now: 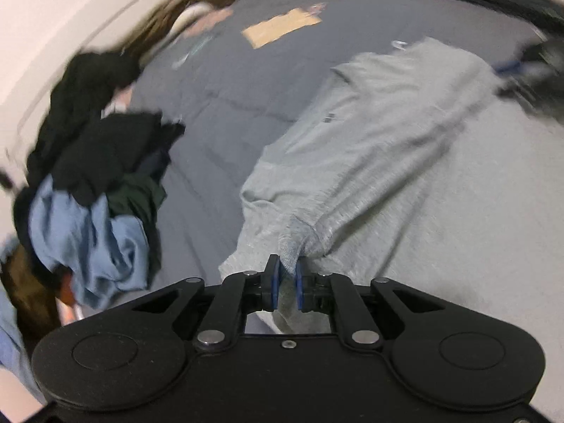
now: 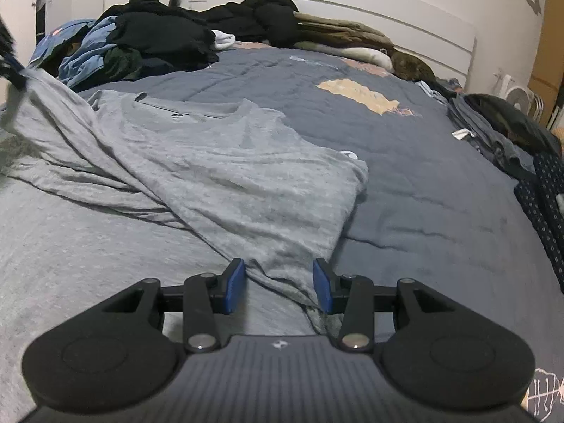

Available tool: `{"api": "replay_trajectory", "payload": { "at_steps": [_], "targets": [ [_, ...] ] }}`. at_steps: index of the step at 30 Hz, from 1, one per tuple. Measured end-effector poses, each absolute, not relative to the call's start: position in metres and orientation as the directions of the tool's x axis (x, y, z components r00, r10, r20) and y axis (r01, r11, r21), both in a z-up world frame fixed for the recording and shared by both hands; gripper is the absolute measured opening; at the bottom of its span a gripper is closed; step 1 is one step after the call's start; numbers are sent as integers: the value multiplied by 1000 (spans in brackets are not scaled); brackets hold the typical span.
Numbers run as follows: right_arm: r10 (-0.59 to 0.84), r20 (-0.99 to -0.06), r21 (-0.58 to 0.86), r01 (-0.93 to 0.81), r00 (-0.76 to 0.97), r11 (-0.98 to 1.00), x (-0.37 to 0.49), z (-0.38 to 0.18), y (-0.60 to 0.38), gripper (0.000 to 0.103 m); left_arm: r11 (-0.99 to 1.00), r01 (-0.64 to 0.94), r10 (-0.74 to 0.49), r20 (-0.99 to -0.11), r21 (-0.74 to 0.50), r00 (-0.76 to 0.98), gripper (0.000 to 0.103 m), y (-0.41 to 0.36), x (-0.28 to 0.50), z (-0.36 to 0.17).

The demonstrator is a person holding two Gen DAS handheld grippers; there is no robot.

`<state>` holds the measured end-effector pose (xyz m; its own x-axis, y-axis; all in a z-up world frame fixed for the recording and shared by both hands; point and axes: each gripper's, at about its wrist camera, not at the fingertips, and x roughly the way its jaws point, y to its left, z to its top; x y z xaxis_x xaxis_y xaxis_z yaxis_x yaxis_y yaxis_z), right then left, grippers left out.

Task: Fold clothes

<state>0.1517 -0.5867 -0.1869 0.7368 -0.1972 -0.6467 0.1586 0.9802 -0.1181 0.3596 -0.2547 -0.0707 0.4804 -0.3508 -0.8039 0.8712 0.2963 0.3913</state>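
Grey jersey bunches between the blue pads of the left gripper (image 1: 288, 278), clamped on a corner of the grey T-shirt (image 1: 370, 134) at lower centre. The right gripper (image 2: 278, 287) stands parted, fabric between its jaws unpinched. Beyond, the shirt spreads mid-frame over the blue quilt (image 2: 405, 183); a heap of dark clothes (image 2: 151, 38) sits upper left
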Motion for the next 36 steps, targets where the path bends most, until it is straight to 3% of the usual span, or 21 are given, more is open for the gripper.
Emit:
{"api": "replay_trajectory", "payload": {
  "at_steps": [5, 8, 10, 12, 14, 19, 21, 24, 27, 31, 36],
  "targets": [
    [-190, -666, -97, 169, 721, 981, 150, -185, -591, 42, 207, 867, -325, -804, 453, 498, 13, -238, 299, -99],
    [-175, -672, -81, 163, 719, 983, 150, -183, -591, 42, 271, 881, -325, -824, 389, 464, 18, -227, 280, -110],
    [-155, -672, -60, 156, 724, 986, 149, -179, -591, 42, 382, 875, -370, -818, 299, 441, 28, -217, 275, -106],
    [-134, -667, -27, 155, 733, 987, 149, -174, -591, 42, 539, 823, -435, -779, 176, 452, 44, -201, 275, -98],
    [-109, -659, 28, 169, 744, 985, 150, -168, -592, 43, 690, 723, -483, -728, 25, 487, 50, -183, 277, -92],
    [-31, -609, 168, 167, 793, 972, 150, -147, -586, 46, 847, 418, -529, -591, -328, 609, 50, -150, 273, -92],
    [16, -579, 233, 147, 815, 961, 151, -138, -579, 47, 850, 280, -508, -558, -446, 656, 48, -139, 270, -98],
    [141, -531, 379, 85, 836, 922, 154, -128, -563, 49, 762, 221, -594, -522, -608, 612, 48, -126, 269, -116],
    [248, -484, 451, -3, 839, 892, 156, -121, -543, 50, 737, 207, -624, -531, -643, 573, 46, -121, 274, -117],
    [344, -449, 505, -84, 824, 859, 162, -115, -516, 52, 629, 171, -717, -481, -759, 504, 46, -111, 283, -132],
    [396, -458, 508, -131, 796, 852, 171, -115, -486, 54, 679, 153, -683, -542, -718, 489, 46, -107, 294, -145]
  ]
}}
